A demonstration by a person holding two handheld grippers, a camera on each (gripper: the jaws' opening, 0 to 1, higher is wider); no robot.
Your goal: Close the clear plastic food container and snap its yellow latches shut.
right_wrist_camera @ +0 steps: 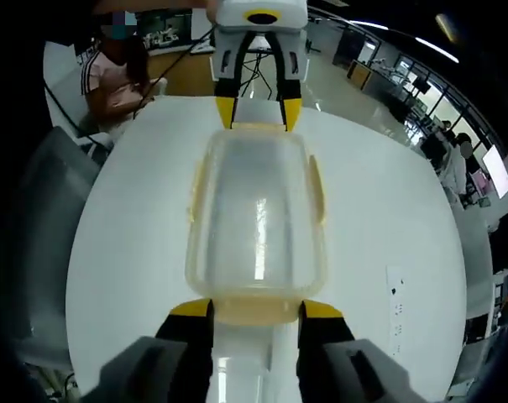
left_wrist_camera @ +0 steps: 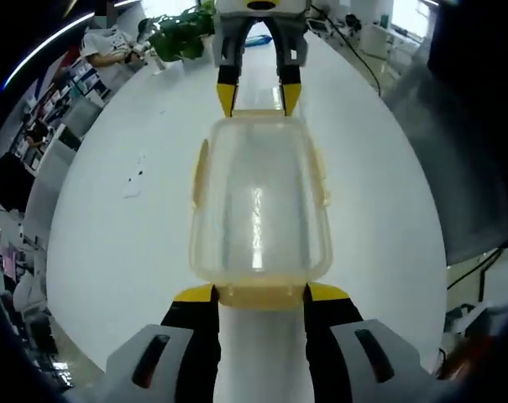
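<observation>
The clear plastic food container (left_wrist_camera: 260, 206) lies lidded on the white table (left_wrist_camera: 119, 252); the left gripper (left_wrist_camera: 261, 294) and right gripper (right_wrist_camera: 255, 310) straddle its opposite end latches, jaws spread, steadying it.

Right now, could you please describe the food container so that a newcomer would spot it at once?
Find the round white table. Near its middle sits the clear plastic container, lengthwise between the left tongs and right tongs facing each other at its ends. Its see-through lid and yellow latches along the edges mark it out.
</observation>
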